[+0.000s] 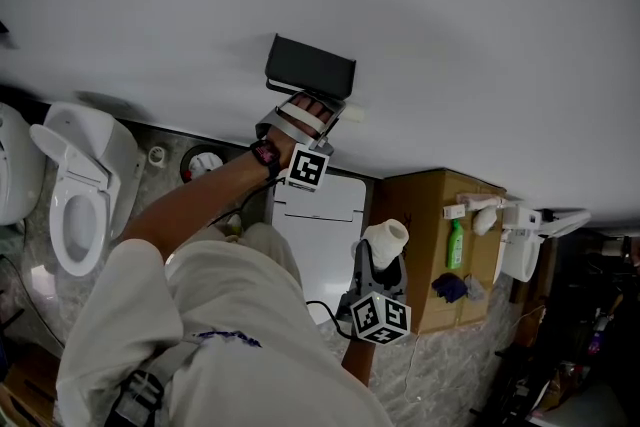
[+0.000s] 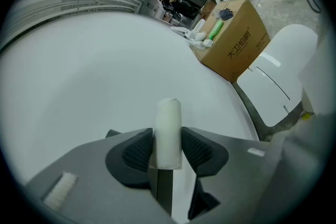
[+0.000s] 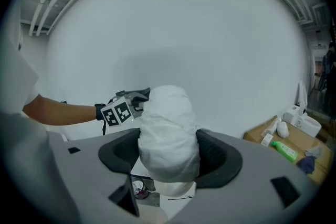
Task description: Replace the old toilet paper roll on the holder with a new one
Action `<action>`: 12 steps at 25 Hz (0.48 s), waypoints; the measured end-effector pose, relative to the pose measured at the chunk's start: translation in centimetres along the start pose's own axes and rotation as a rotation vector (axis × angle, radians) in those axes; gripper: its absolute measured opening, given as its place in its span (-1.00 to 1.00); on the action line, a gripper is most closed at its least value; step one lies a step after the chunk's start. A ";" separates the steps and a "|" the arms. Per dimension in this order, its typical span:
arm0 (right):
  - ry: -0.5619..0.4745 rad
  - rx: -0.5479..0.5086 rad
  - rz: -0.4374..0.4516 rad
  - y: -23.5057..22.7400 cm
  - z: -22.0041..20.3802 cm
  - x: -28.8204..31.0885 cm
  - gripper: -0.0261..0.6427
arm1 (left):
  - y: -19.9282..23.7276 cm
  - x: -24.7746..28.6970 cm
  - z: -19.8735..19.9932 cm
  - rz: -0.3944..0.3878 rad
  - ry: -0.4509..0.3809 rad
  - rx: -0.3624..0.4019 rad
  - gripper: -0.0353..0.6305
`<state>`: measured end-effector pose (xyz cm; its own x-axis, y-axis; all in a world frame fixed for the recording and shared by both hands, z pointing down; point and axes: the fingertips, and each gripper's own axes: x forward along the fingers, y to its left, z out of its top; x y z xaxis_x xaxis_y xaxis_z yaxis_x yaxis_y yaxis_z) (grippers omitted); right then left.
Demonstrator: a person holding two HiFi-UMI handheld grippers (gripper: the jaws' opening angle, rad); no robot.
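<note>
A black toilet paper holder [image 1: 310, 65] hangs on the white wall. Just below it my left gripper [image 1: 335, 108] is shut on a slim white tube, the old roll [image 1: 352, 114]. The tube stands upright between the pads in the left gripper view [image 2: 169, 128], against bare wall. Lower and nearer to me, my right gripper [image 1: 383, 260] is shut on the new toilet paper roll [image 1: 386, 240], a fat white roll that fills its jaws [image 3: 168, 131]. The left gripper [image 3: 131, 101] also shows in the right gripper view, just left of the new roll.
A white toilet [image 1: 75, 205] stands at the left and a white cistern lid [image 1: 320, 220] lies below the holder. A cardboard box [image 1: 430, 205] at the right carries a green bottle [image 1: 455, 243]. A white fixture [image 1: 520, 235] lies right of the box.
</note>
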<state>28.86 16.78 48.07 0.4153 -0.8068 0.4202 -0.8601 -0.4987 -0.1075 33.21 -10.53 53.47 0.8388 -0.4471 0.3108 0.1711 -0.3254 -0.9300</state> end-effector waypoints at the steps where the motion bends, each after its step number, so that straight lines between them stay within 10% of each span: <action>1: 0.000 -0.001 -0.001 0.0 -0.1 -0.1 0.01 | -0.1 0.0 0.2 -0.006 0.001 0.005 -0.37; 12: 0.004 0.007 -0.032 -0.5 0.2 0.0 0.01 | 0.2 0.8 2.8 -0.014 -0.049 -0.019 -0.37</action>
<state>29.38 16.98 47.91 0.4418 -0.7891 0.4268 -0.8441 -0.5268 -0.1001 35.36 -8.68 53.01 0.8608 -0.4012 0.3132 0.1737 -0.3469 -0.9217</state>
